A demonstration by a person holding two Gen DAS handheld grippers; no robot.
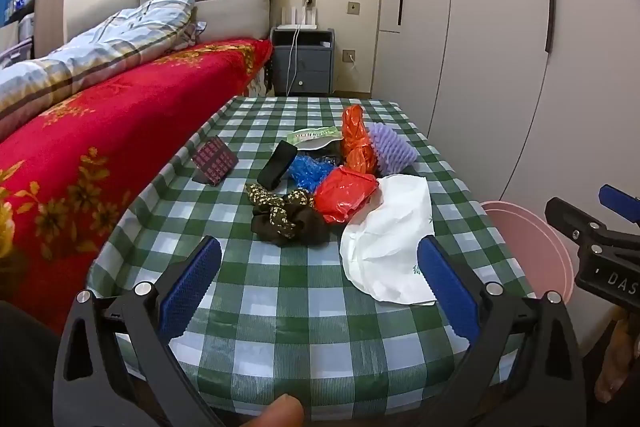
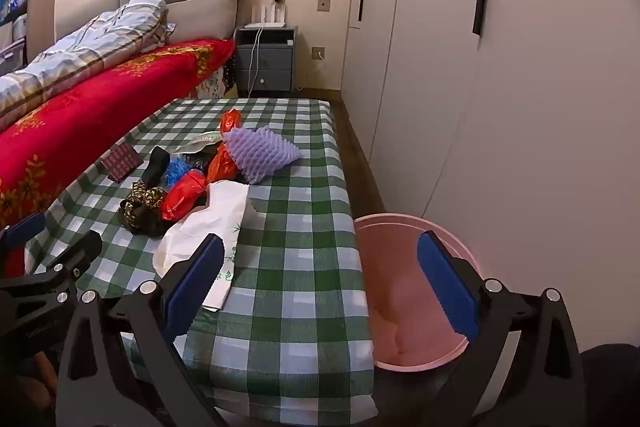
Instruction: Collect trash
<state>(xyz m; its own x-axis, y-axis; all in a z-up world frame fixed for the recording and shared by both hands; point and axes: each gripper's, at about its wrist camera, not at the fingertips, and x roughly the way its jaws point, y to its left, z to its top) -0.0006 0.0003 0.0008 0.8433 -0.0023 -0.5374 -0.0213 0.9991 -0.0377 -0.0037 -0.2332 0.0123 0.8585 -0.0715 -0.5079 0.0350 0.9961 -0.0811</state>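
Note:
A pile of trash lies mid-table: a white plastic bag, a red bag, an orange bag, a blue wrapper, a purple foam net and a green-white packet. My left gripper is open and empty over the table's near part, short of the pile. My right gripper is open and empty, between the table edge and a pink bin.
The table has a green checked cloth. A dark patterned cloth, a black object and a small dark red box lie on it. A red-covered bed runs along the left. Wardrobe doors stand right.

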